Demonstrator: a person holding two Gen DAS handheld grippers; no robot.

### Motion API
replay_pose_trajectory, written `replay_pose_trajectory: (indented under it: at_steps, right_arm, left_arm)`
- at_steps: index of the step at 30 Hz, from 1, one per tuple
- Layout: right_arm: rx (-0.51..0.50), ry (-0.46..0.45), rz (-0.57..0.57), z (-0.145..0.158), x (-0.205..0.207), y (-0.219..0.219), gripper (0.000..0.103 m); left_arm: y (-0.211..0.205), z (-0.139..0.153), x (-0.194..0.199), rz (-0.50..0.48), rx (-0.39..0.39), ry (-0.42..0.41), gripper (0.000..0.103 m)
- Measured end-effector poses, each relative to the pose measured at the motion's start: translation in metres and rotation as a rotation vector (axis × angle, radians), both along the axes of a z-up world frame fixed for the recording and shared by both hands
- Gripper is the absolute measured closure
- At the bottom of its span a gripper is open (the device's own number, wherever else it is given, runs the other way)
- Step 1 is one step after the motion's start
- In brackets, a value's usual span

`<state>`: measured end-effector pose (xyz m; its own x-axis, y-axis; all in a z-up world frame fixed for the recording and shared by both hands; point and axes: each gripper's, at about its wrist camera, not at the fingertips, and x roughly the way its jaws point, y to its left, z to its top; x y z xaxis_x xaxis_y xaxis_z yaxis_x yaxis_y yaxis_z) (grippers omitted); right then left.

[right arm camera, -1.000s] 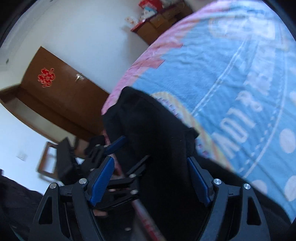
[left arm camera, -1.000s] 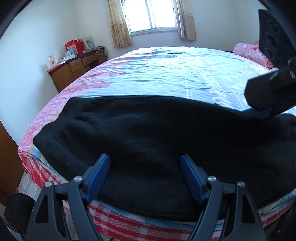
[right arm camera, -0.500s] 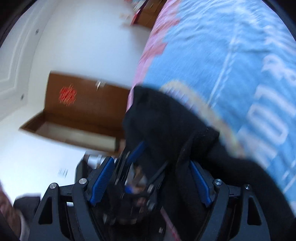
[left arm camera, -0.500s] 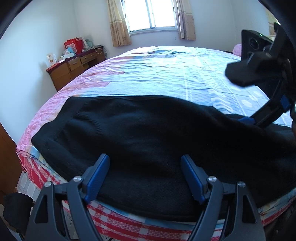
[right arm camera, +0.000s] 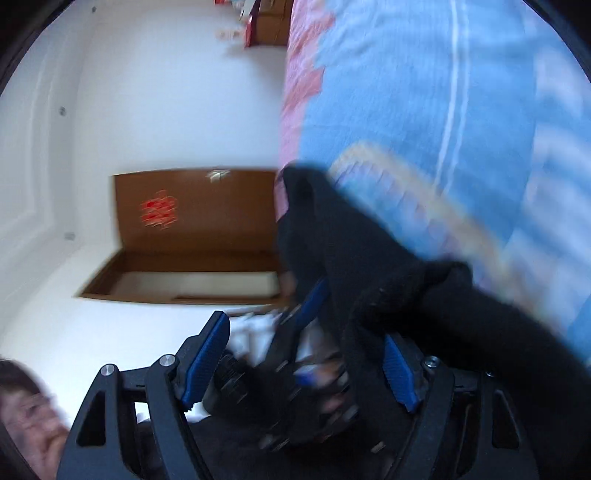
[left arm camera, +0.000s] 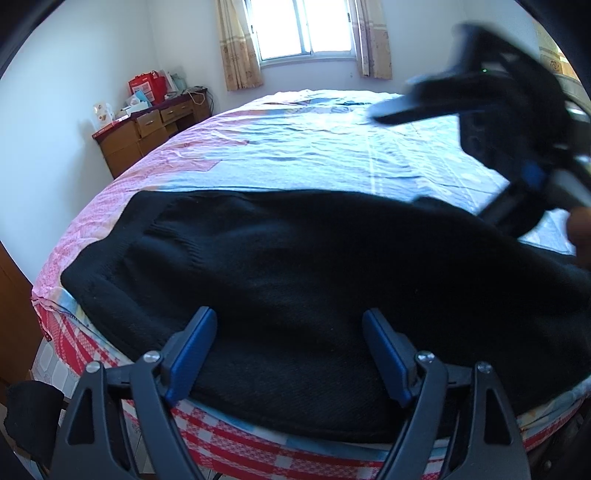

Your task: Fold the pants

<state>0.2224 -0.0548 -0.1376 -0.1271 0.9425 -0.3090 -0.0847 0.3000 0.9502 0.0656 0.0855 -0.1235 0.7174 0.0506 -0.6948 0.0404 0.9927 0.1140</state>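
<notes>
We see the black pants spread along the near edge of the bed. Our left gripper gapes wide above them, gripping nothing. Our right gripper is also spread wide, a bunched fold of pants draped against one finger

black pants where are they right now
In the left wrist view the black pants lie spread across the near edge of the bed, just ahead of the left gripper.

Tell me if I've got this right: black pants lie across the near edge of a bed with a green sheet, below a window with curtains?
Not quite: the sheet is blue with pink edges, not green, as the left wrist view shows. The black pants do lie across the bed's near edge, below the curtained window.
</notes>
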Motion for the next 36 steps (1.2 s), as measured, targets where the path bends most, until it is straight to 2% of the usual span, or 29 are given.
replay_pose_trajectory:
  at_steps: [2,4,5,7,11,13,14,16,18,20,23,25,27,29,31,32,34,36]
  right_arm:
    - [-0.009,0.03,-0.054,-0.008,0.014,0.002,0.024]
    - [0.042,0.094,-0.106,-0.014,0.031,0.002,0.024]
    - [0.046,0.081,-0.124,-0.011,0.036,0.0,0.024]
    - [0.012,-0.005,-0.176,0.003,0.044,-0.005,0.024]
    - [0.023,-0.146,-0.214,0.025,0.046,-0.018,0.024]
    - [-0.061,-0.257,-0.16,0.034,0.048,-0.011,0.025]
    - [-0.117,-0.301,-0.101,0.038,0.048,-0.003,0.025]
    - [-0.249,-0.355,0.045,0.038,0.057,0.012,0.032]
    - [-0.262,-0.302,0.087,0.027,0.061,-0.008,0.046]
    - [-0.205,-0.205,0.078,0.019,0.074,-0.03,0.049]
    - [-0.168,-0.172,-0.014,0.018,0.071,-0.059,0.05]
    - [-0.377,-0.366,-0.156,0.041,0.055,-0.074,0.047]
    - [-0.406,-0.412,-0.247,0.055,0.045,-0.085,0.047]
    - [-0.394,-0.484,-0.314,0.07,0.026,-0.089,0.049]
    - [-0.441,-0.545,-0.272,0.075,0.002,-0.075,0.064]
    - [-0.468,-0.567,-0.236,0.075,-0.009,-0.068,0.077]
    - [-0.508,-0.621,-0.176,0.069,-0.029,-0.044,0.082]
    - [-0.59,-0.658,-0.151,0.054,-0.037,-0.024,0.087]
  left_arm:
    - [0.001,0.0,0.001,-0.003,-0.001,0.002,0.019]
    - [0.0,0.0,0.0,-0.001,-0.005,0.001,0.019]
    - [0.0,0.0,0.0,-0.001,-0.009,0.0,0.019]
    - [0.0,0.0,0.0,-0.003,-0.015,0.0,0.019]
    - [-0.004,-0.001,0.0,-0.016,-0.003,-0.003,0.019]
    - [-0.006,-0.002,0.0,-0.02,0.006,0.0,0.019]
    - [-0.006,-0.002,0.0,-0.021,0.009,0.0,0.019]
    - [-0.006,-0.002,0.001,-0.021,0.008,0.002,0.019]
    - [-0.007,-0.001,0.003,-0.018,0.004,0.004,0.019]
    - [-0.008,-0.001,0.005,-0.022,0.002,0.001,0.019]
    - [-0.009,0.0,0.007,-0.023,0.002,0.007,0.016]
    - [-0.009,0.001,0.01,-0.026,-0.001,0.016,0.016]
    - [-0.009,0.002,0.012,-0.028,-0.007,0.021,0.015]
    - [-0.009,0.002,0.012,-0.03,0.0,0.023,0.015]
    - [-0.01,0.002,0.013,-0.031,0.003,0.025,0.015]
    - [-0.009,0.002,0.012,-0.03,0.0,0.026,0.015]
    - [-0.01,0.003,0.014,-0.034,0.0,0.031,0.015]
    - [-0.007,0.007,0.017,-0.04,-0.01,0.041,0.015]
